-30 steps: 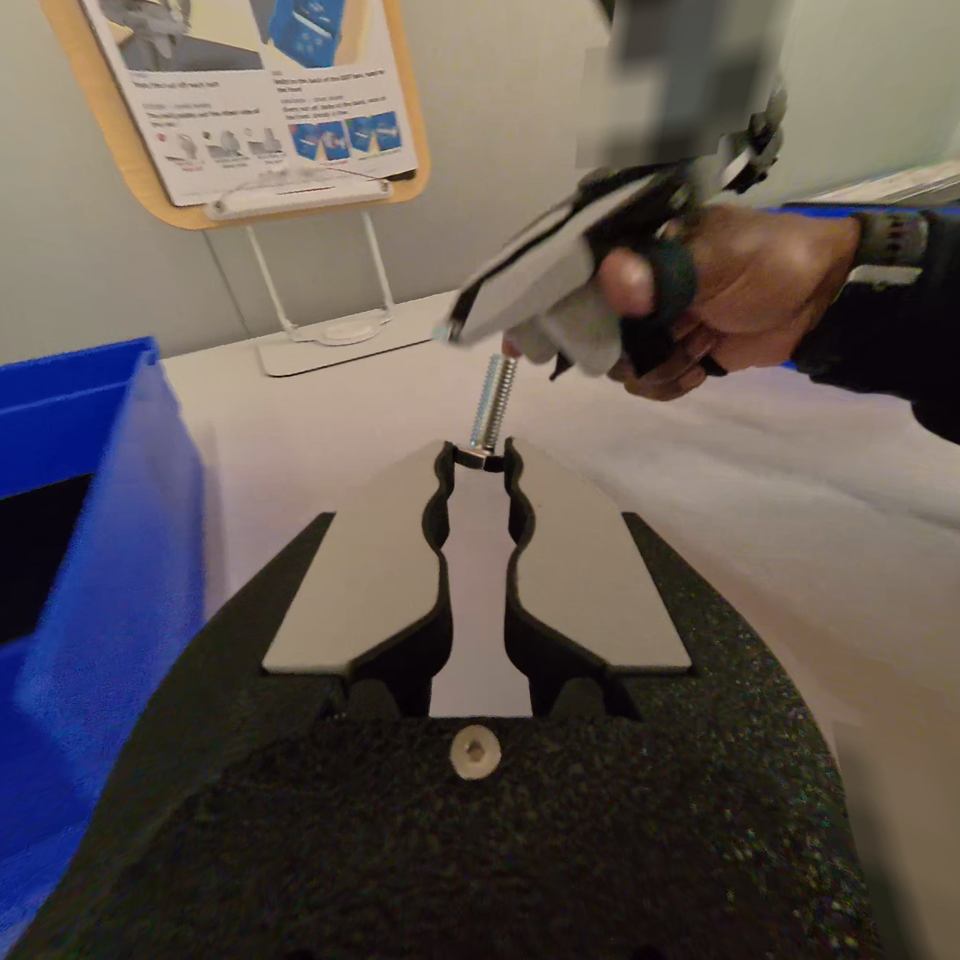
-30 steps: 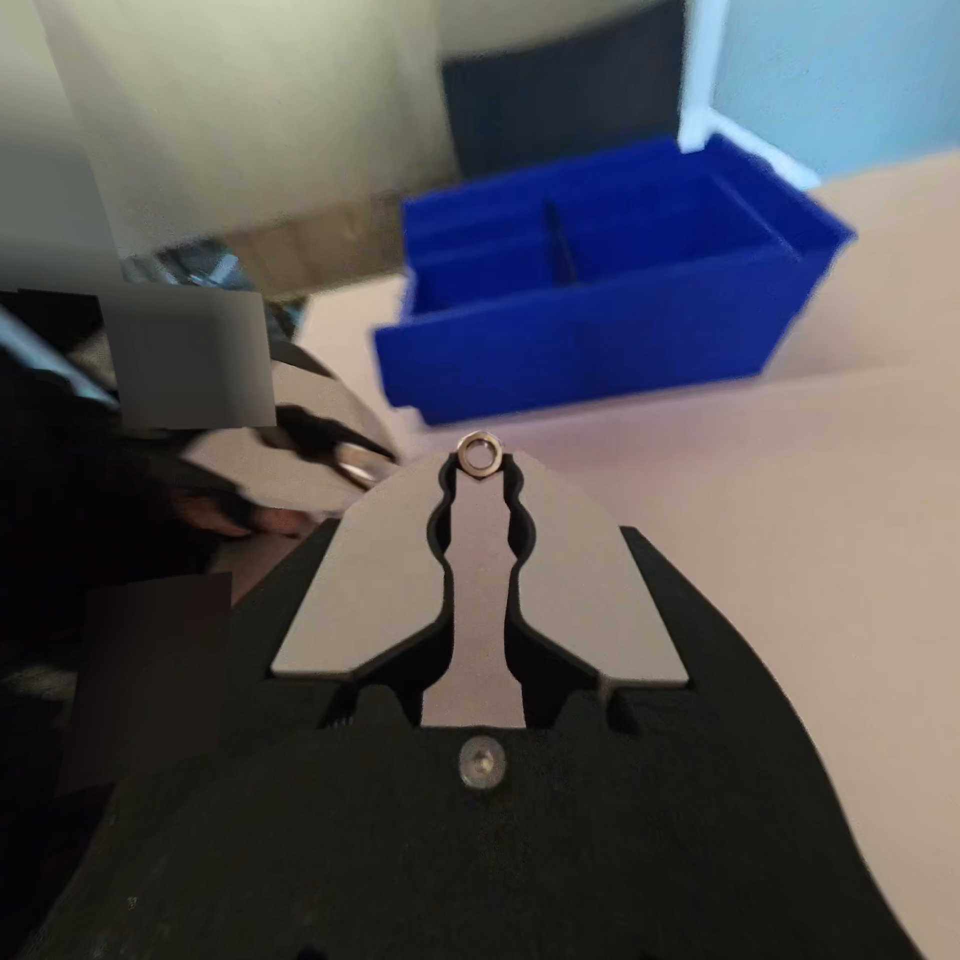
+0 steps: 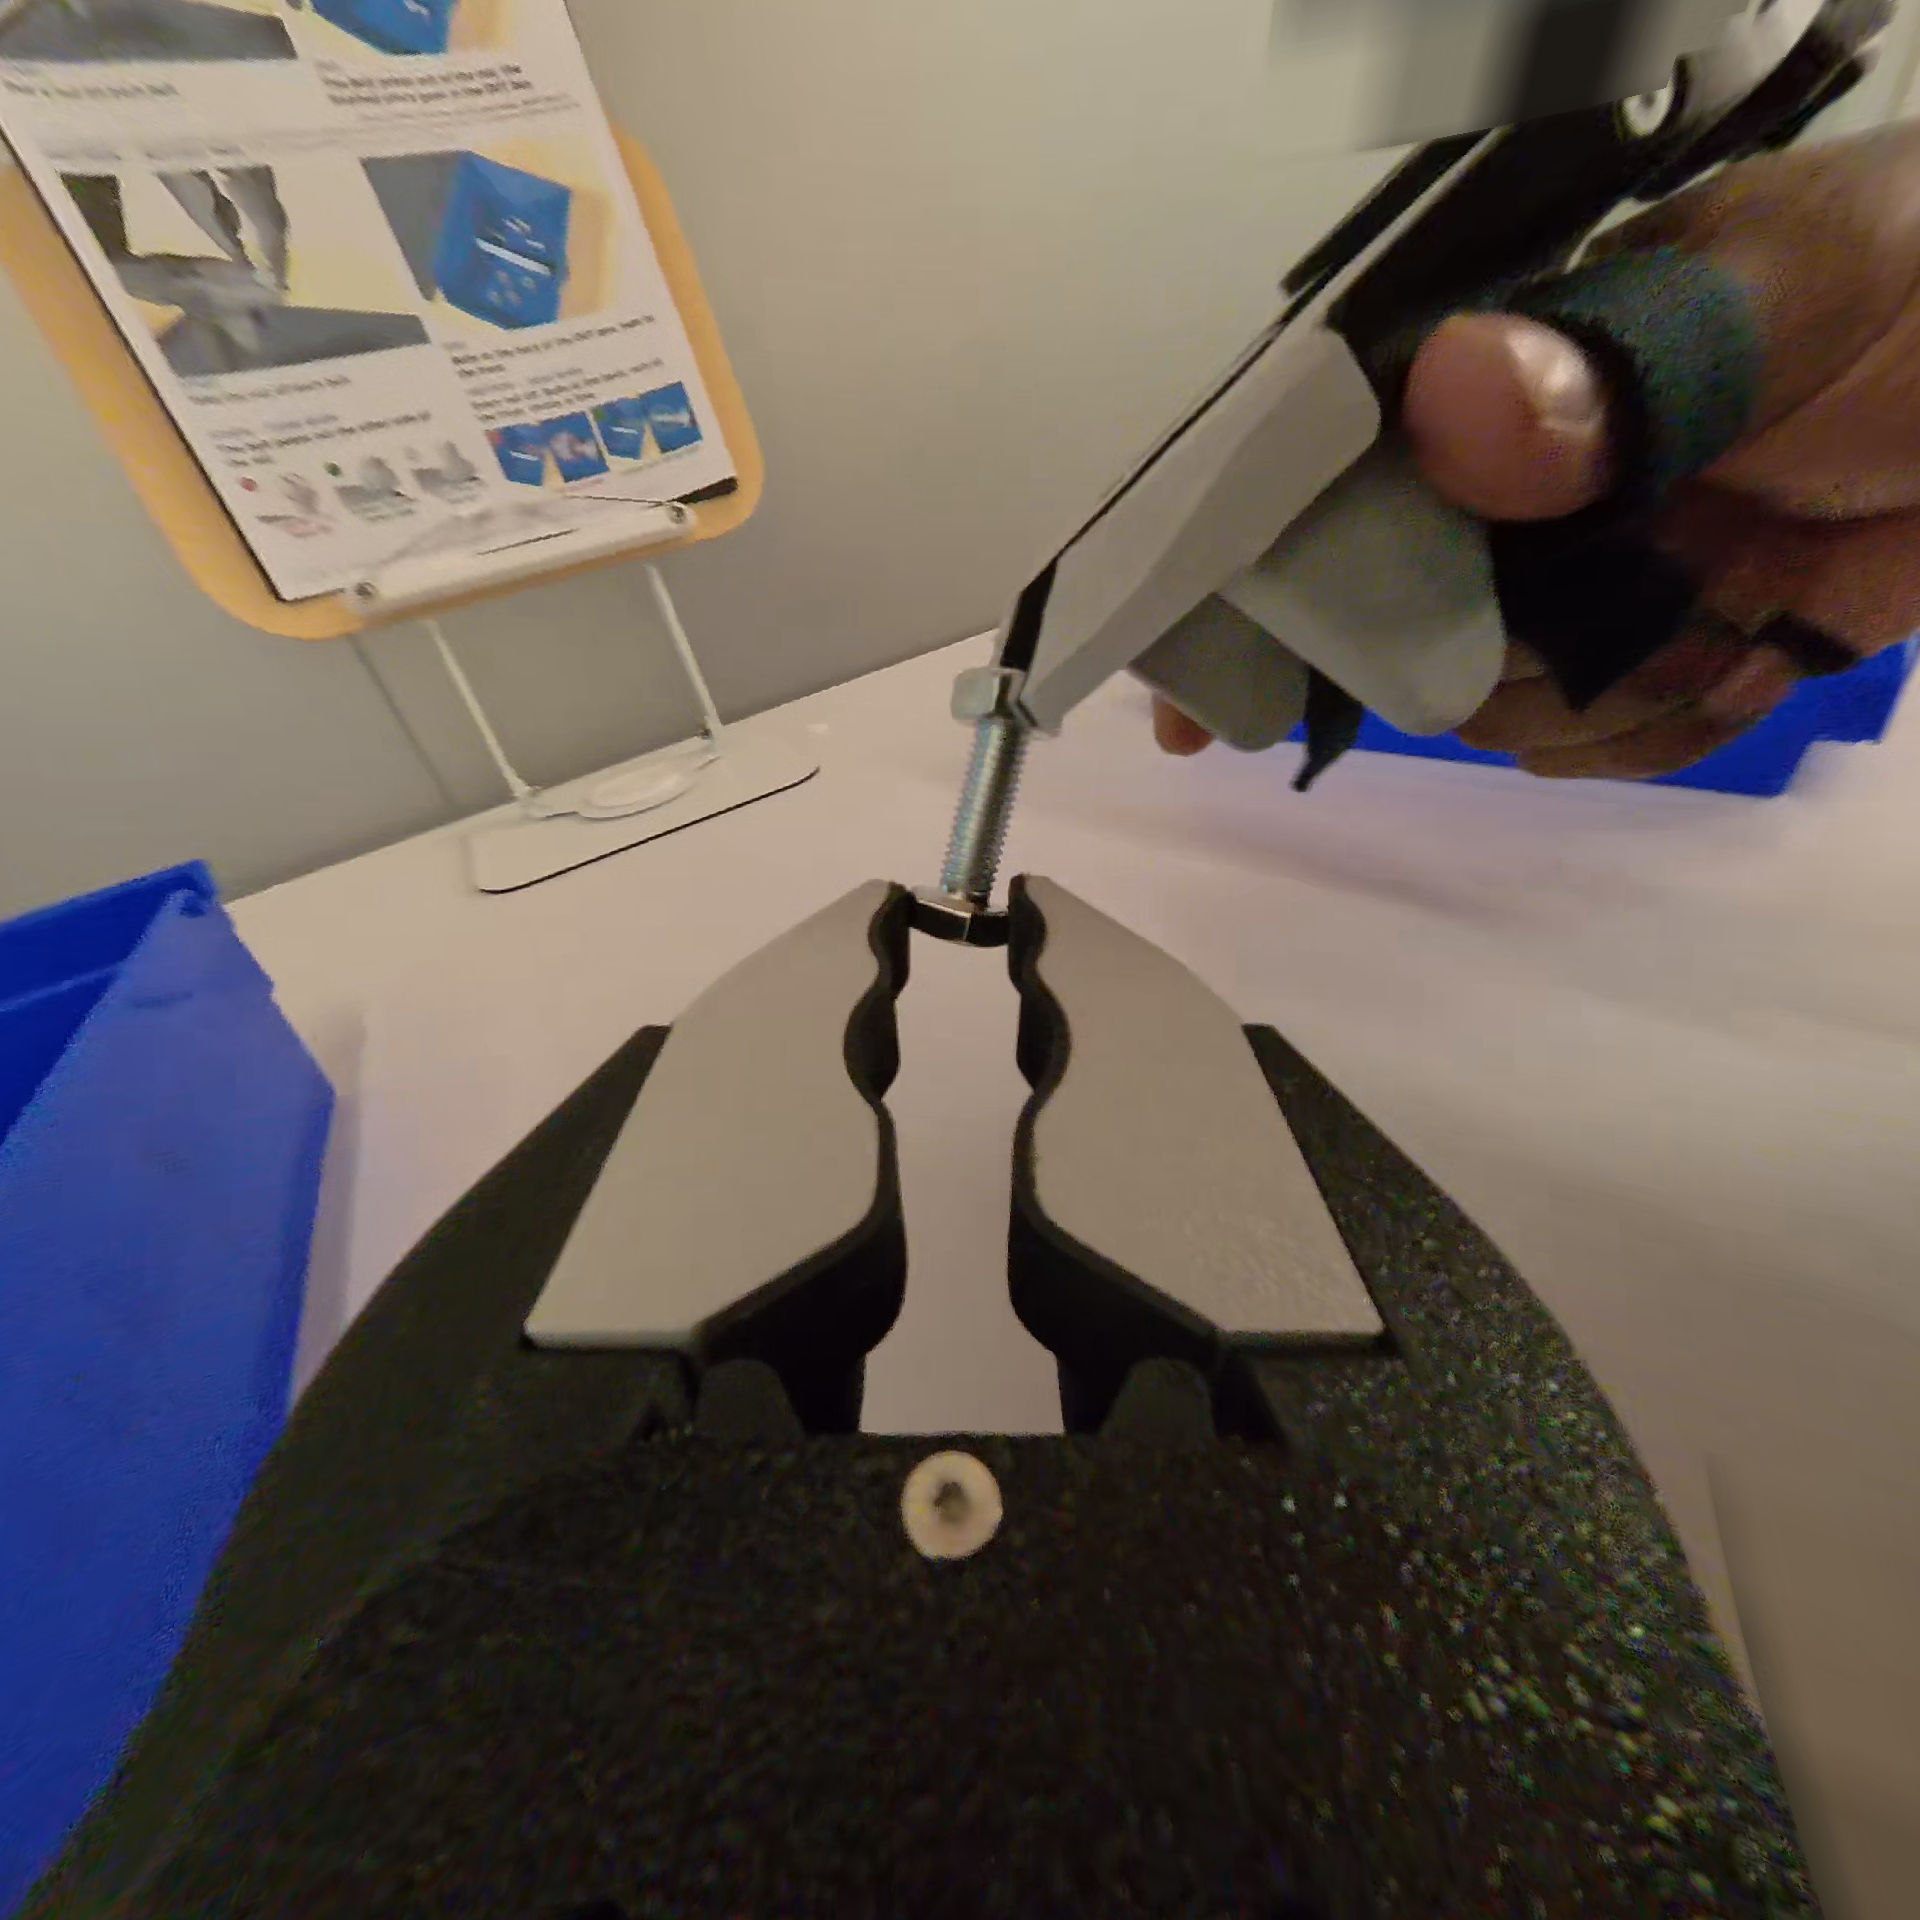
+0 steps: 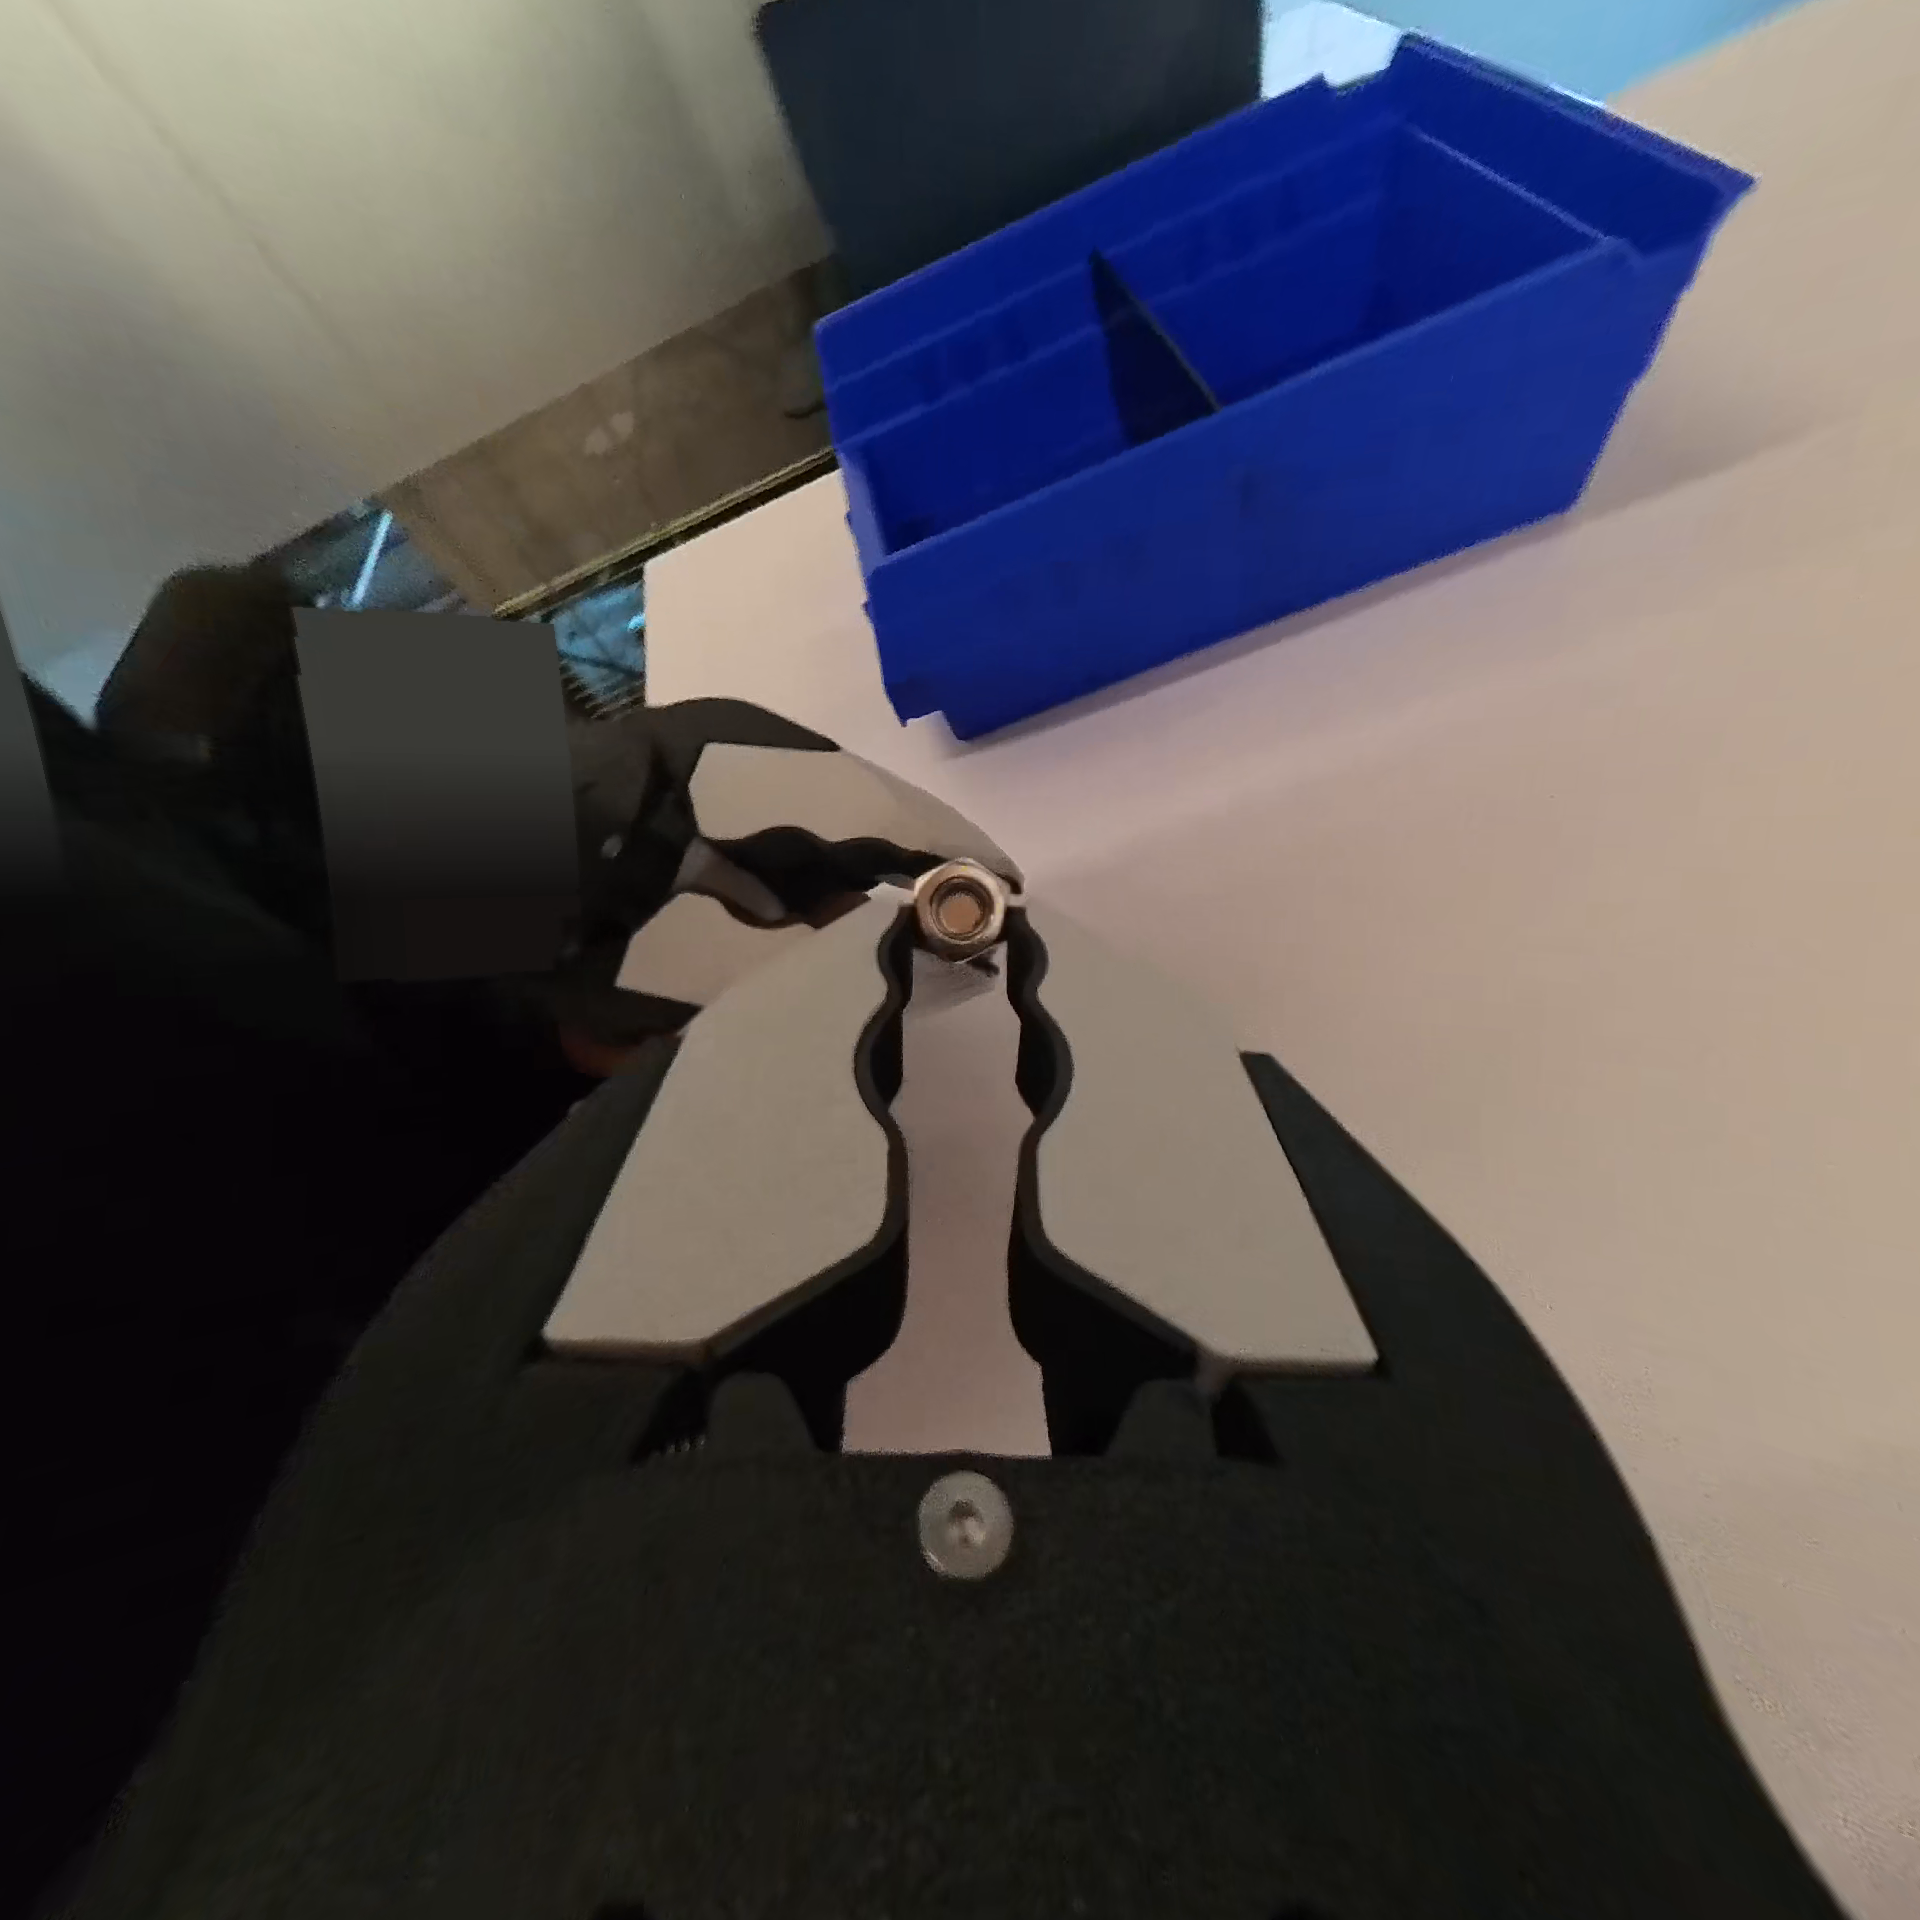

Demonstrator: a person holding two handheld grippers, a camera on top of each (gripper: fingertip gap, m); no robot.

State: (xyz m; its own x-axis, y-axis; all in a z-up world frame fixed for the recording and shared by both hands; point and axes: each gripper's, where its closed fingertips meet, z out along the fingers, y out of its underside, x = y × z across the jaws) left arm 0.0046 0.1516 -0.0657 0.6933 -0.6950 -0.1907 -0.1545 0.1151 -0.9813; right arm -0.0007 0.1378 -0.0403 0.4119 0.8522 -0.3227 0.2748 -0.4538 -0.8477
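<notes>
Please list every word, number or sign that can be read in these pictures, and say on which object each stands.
Printed sheet on the white stand: lines of text beside small pictures, mostly blurred; I do not quote them.
Blue bin, bolt, nut: no writing visible.

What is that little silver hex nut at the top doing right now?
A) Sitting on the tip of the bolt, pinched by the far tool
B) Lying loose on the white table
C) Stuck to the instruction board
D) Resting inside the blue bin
A: the nut sits on the tip of the threaded bolt, pinched by the right tool, while the left tool grips the bolt's head.
</notes>
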